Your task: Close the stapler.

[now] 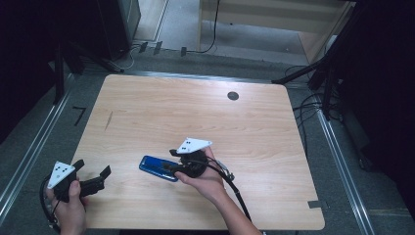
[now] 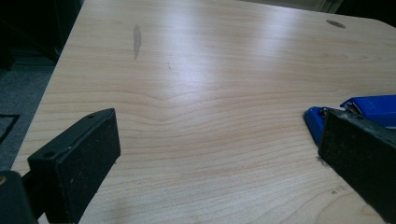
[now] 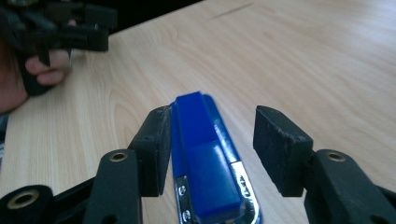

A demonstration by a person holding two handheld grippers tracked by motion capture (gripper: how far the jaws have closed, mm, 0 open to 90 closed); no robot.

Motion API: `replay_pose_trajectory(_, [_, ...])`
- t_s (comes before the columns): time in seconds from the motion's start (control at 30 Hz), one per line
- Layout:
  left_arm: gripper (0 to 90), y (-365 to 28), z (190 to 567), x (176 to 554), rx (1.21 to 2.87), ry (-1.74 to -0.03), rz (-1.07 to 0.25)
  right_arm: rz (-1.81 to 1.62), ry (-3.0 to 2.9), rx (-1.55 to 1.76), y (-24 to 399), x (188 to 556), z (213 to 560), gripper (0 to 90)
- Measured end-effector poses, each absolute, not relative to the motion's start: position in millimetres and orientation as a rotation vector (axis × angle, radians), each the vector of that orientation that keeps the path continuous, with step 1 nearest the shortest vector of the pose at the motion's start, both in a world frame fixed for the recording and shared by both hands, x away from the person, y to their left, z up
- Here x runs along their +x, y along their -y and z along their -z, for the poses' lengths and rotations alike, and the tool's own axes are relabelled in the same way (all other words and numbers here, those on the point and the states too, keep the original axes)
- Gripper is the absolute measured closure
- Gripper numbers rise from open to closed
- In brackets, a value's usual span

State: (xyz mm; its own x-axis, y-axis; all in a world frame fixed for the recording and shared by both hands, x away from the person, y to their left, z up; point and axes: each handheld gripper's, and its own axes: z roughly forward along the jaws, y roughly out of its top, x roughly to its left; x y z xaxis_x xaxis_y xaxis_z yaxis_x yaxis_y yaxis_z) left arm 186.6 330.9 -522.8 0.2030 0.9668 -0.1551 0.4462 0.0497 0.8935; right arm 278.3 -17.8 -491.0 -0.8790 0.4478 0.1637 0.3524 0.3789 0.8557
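Note:
A blue stapler [image 1: 154, 166] lies flat on the wooden table [image 1: 195, 107], near the front middle. My right gripper [image 1: 171, 162] points left over its near end. In the right gripper view the stapler [image 3: 205, 154] lies between the jaws of that gripper [image 3: 212, 121]. One pad sits right beside it and the other stands clear, so the jaws are open. My left gripper [image 1: 93, 169] is at the table's front left corner, open wide with nothing in it [image 2: 217, 130]. The stapler's tip [image 2: 369, 105] peeks out behind its right jaw.
A round dark cable hole [image 1: 233, 96] sits near the table's far edge. A dark streak [image 2: 137, 39] marks the wood at the left. Stands and cables [image 1: 313, 73] crowd the floor beyond the right far corner. The other hand and gripper [image 3: 70, 32] appear at top left of the right gripper view.

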Motion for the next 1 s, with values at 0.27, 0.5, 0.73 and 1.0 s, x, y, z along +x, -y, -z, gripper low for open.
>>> replay_pose_trajectory(0.27, [0.0,-331.3,522.8,186.6,1.549,-1.386,-0.7,-1.434,-2.596,0.725,0.0,281.6,511.5,47.0])
replay_pose_trajectory(0.5, [0.0,-331.2,522.7,186.8,1.552,-1.385,-0.699,-1.377,-2.641,0.702,-11.4,283.1,522.1,53.9])
replay_pose_trajectory(0.73, [0.0,-330.9,522.8,187.1,1.555,-1.384,-0.699,-1.338,-2.642,0.682,-15.9,282.3,527.8,61.9])
replay_pose_trajectory(1.0, [0.0,-330.6,522.8,187.2,1.556,-1.382,-0.7,-1.277,-2.648,0.604,-19.1,274.5,526.8,66.5])
